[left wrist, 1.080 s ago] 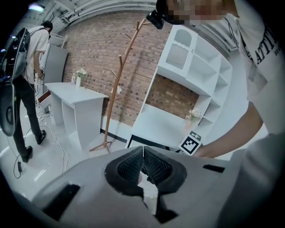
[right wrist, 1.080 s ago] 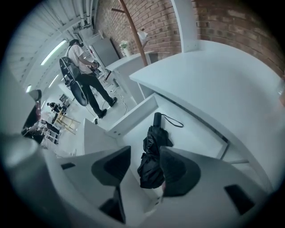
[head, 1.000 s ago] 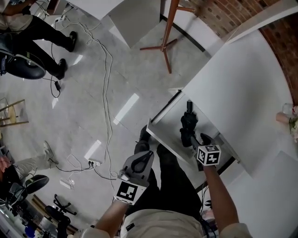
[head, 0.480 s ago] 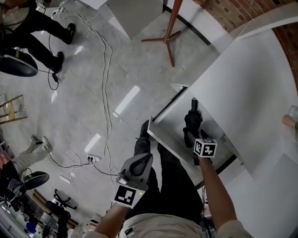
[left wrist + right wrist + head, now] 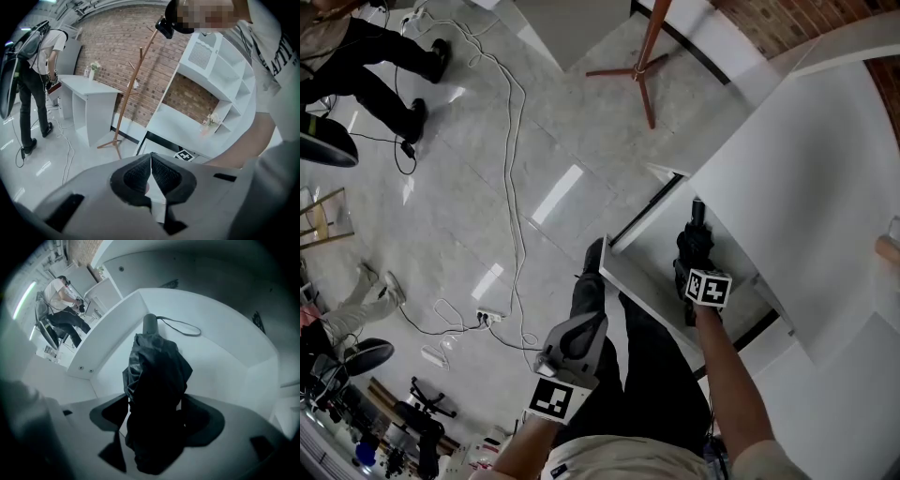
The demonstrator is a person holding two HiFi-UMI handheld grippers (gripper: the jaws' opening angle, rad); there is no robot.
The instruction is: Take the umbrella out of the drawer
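A: Where's the umbrella [image 5: 157, 376] rn?
B: Lying in the open white drawer [image 5: 626, 281], roughly mid-floor, handle [image 5: 150, 323] end pointing away from us. We've got the right gripper [image 5: 154, 414] nose-down over it. Its jaws have just been opening and are now spread abt as wide as they go. The canopy sits between the pads but isn't pinched yet, bit of daylight on one side
A: Left gripper [image 5: 151, 161]?
B: Jaws together, nothing in them, out over the room floor, well apart from the drawer
A: So how do we do the grab right?
B: We reckon: centre the bundle between the pads, close on the thick mid part, not loose cloth, else fabric prob slides & it sags. Then lift straight up to clear the drawer walls, & watch the wrist strap [image 5: 180, 326] doesn't snag
A: What's it look like?
B: Compact folding type, black, canopy crumpled & glossy, not wrapped tight. Stubby dark grey handle, thin wrist strap lying flat in a loop on the drawer bottom
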